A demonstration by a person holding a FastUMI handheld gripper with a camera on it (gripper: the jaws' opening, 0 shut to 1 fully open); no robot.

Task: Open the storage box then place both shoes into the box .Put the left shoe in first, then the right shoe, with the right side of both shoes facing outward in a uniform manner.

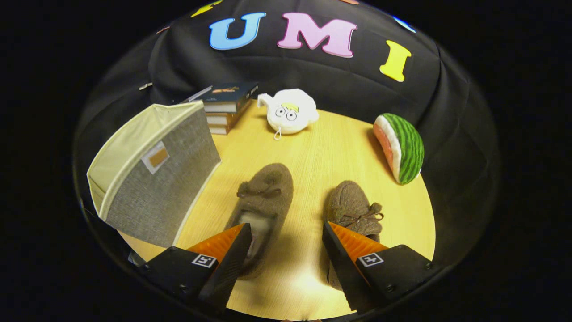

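The gripper (286, 232) is spread wide and holds nothing above the table (321, 147). Its fingers straddle two brown shoes: left shoe (263, 197) by the left finger, right shoe (355, 208) by the right. The storage box (152, 174) stands open, left of the fingers.

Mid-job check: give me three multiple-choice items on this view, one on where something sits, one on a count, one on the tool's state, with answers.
1. Where is the storage box?
A. beyond the watermelon toy
B. left of the shoes, in front of the books
C. between the fingers

2. How many shoes lie on the table?
A. one
B. two
C. three

3. What state is the tool in?
A. shut on a shoe
B. shut on nothing
C. open

Answers: 1 B, the box stands beside the left shoe with the books behind it. 2 B, the left shoe and the right shoe. 3 C, bare table shows between the spread fingers.
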